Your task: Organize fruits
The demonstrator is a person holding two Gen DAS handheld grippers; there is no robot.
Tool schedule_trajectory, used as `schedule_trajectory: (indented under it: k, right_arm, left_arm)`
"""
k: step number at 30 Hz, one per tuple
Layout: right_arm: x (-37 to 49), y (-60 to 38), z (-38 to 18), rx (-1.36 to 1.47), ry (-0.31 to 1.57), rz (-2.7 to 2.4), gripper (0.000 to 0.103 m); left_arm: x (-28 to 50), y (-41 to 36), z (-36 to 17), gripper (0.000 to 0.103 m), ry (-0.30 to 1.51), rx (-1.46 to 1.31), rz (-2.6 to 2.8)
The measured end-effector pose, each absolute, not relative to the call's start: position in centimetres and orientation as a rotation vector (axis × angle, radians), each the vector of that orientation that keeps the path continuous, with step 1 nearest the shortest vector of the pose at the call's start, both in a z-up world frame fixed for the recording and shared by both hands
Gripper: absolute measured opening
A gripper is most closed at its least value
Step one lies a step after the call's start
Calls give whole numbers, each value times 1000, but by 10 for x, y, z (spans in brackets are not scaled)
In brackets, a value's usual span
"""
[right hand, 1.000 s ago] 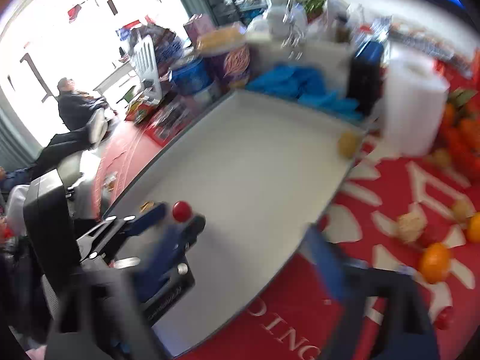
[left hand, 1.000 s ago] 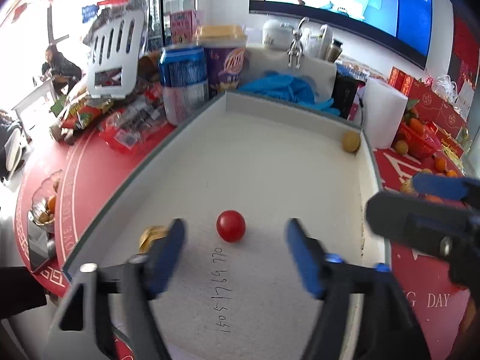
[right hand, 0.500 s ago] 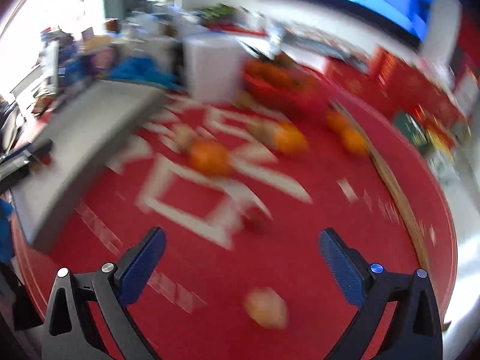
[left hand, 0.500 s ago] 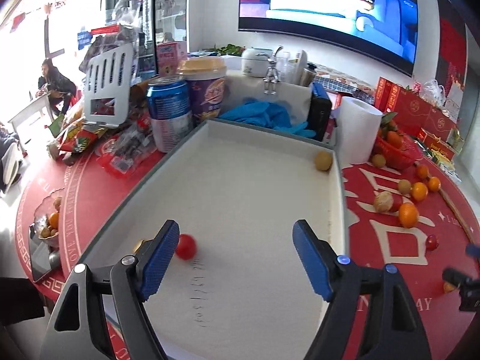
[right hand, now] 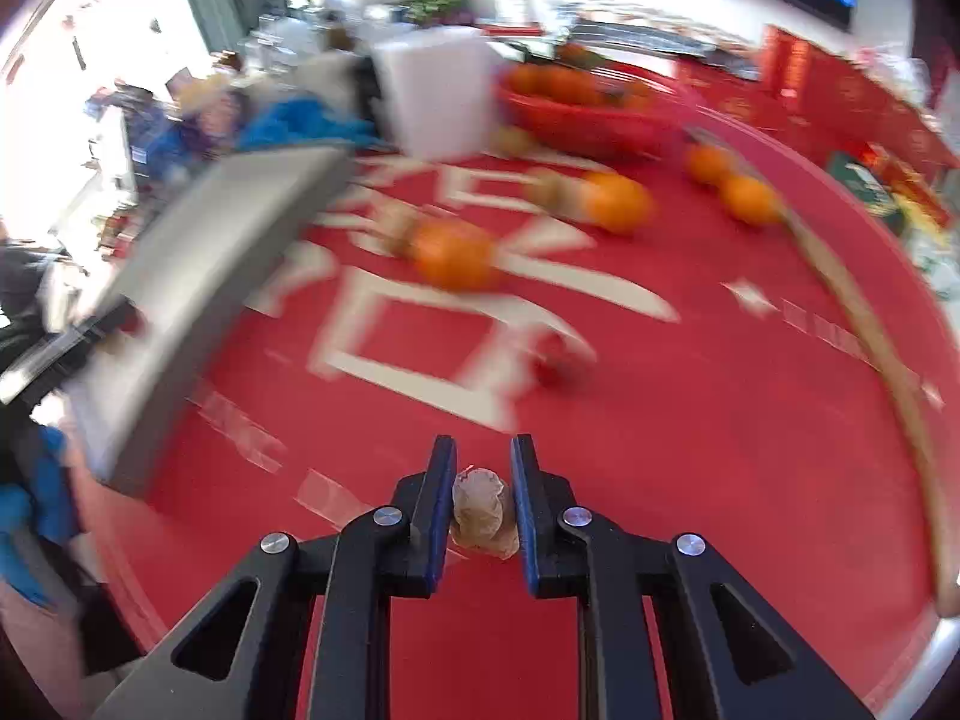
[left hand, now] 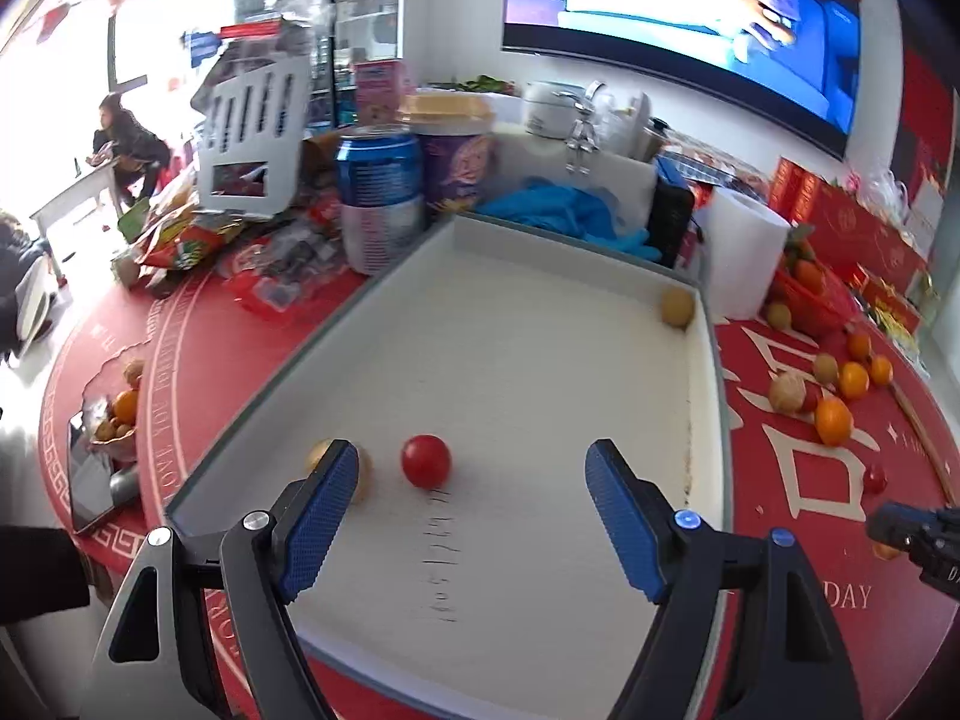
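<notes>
From the left wrist, the left tongs [left hand: 468, 519] hang spread wide and empty over the near end of the white tray [left hand: 702, 420], where a red cherry tomato [left hand: 426, 460] lies between the pads, a tan fruit [left hand: 359, 474] sits partly behind the left pad, and another tan fruit [left hand: 678, 307] rests in the far right corner. From the right wrist, blurred, the right tongs [right hand: 480, 501] are clenched on a pale brown walnut-like fruit [right hand: 480, 510] above the red bench [right hand: 690, 420], with oranges [right hand: 456, 252] scattered beyond.
</notes>
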State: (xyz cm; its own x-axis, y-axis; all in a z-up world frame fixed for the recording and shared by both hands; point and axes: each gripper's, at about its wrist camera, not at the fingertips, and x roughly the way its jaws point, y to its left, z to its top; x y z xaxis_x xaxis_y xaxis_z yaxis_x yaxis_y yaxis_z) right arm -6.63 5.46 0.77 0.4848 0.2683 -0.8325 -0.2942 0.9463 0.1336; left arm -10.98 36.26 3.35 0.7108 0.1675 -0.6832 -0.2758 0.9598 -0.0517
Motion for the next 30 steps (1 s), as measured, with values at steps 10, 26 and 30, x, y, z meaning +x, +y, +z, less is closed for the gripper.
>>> schedule_trajectory:
  k: [10, 26, 30]
  right_arm:
    - [-30, 199, 35, -51, 967, 667, 20]
    - [-30, 89, 37, -61, 909, 348, 97]
    - [-36, 39, 15, -68, 955, 225, 97]
  left_arm:
    - [-119, 377, 31, 81, 758, -168, 305]
    - [-105, 304, 58, 81, 752, -15, 85]
    - [-90, 259, 64, 81, 769, 48, -41]
